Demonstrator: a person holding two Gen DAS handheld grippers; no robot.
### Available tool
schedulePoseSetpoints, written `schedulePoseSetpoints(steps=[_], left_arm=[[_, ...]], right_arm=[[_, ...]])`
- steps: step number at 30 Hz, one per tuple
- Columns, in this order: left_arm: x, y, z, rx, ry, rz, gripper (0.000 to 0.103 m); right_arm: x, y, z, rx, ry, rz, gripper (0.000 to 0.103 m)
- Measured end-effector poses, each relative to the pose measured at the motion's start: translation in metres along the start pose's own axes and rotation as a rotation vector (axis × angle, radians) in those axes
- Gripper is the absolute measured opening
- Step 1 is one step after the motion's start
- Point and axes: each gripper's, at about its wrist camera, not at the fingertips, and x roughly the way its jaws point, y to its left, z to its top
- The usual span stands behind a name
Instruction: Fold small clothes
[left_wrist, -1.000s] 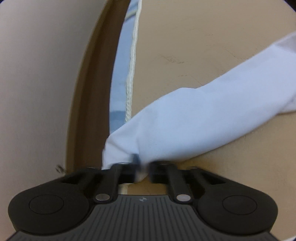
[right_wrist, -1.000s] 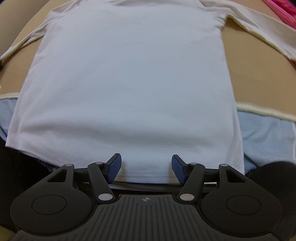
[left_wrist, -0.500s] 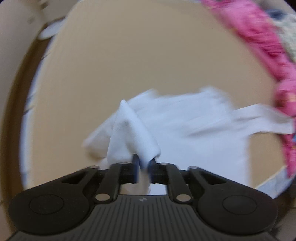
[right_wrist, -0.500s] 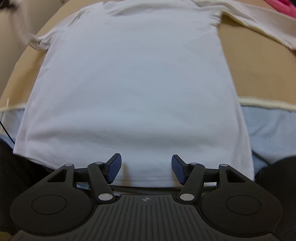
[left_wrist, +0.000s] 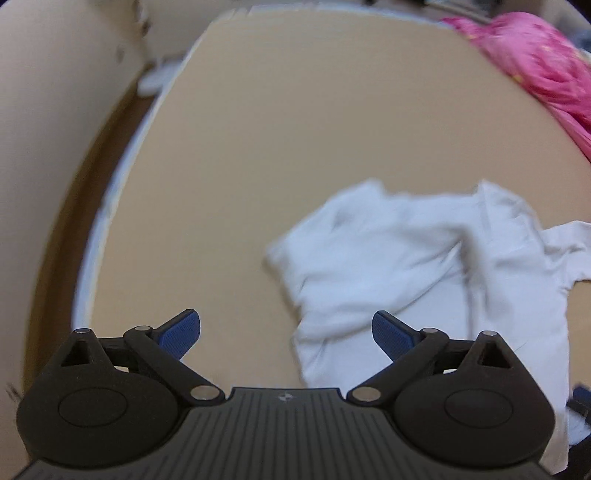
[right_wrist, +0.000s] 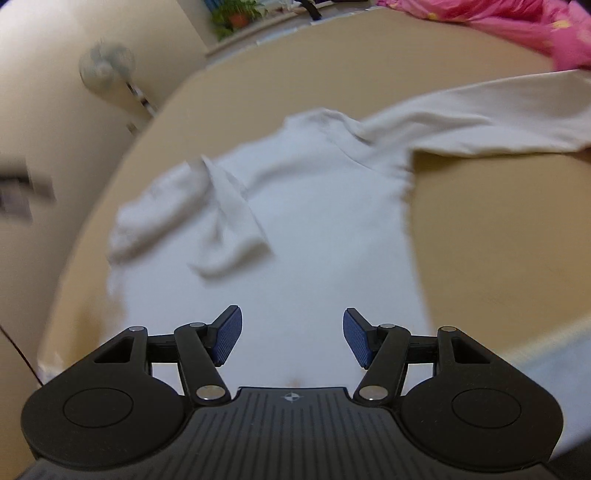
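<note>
On the wide tan surface (left_wrist: 295, 147) lies the white long-sleeved shirt (right_wrist: 314, 229), with 1 sleeve folded over its body and the other sleeve stretched out flat toward the pink bedding (left_wrist: 535, 62). The left gripper (left_wrist: 286, 328) is above the shirt's edge, its jaws opening wide and holding nothing. The right gripper (right_wrist: 291, 338) is above the shirt's body, about half open, also with nothing between its 2 blue pads (right_wrist: 229, 334).

The shirt (right_wrist: 303, 221) blurs at its folded sleeve, its hem hidden behind the right tool (right_wrist: 292, 338). The pink fabric (left_wrist: 535, 62) is cut by the edge. A blurred fan (right_wrist: 107, 68) stands far off.
</note>
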Motion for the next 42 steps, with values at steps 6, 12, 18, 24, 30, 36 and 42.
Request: schedulePoseSetpoints(steps=[6,12,18,24,30,36,42], left_arm=[[0.081,0.039,-0.013,-0.196,0.097,-0.114,0.101],[0.130,0.019,-0.004,-0.292,0.130,-0.245,0.047],[0.142,-0.006,-0.004,-0.121,0.137,-0.154,0.021],[0.148,0.014,-0.007,-0.033,0.156,0.011,0.021],[0.137,0.021,-0.007,-0.032,0.114,-0.007,0.085],[0.140,0.049,-0.005,-0.184,0.077,-0.109,0.090],[0.148,0.046,0.011,-0.258,0.007,-0.155,0.089]], right_arm=[[0.093,0.002,0.026,0.257,0.060,0.035,0.064],[0.108,0.045,0.040,-0.008,0.058,0.085,0.003],[0.045,0.046,0.130,-0.210,-0.133,0.128,0.002],[0.114,-0.046,0.167,-0.016,-0.009,-0.200,0.000],[0.123,-0.052,0.136,0.085,-0.028,-0.161,0.014],[0.148,-0.038,0.122,0.028,0.044,-0.036,0.060],[0.164,0.015,0.115,-0.168,0.051,0.012,0.004]])
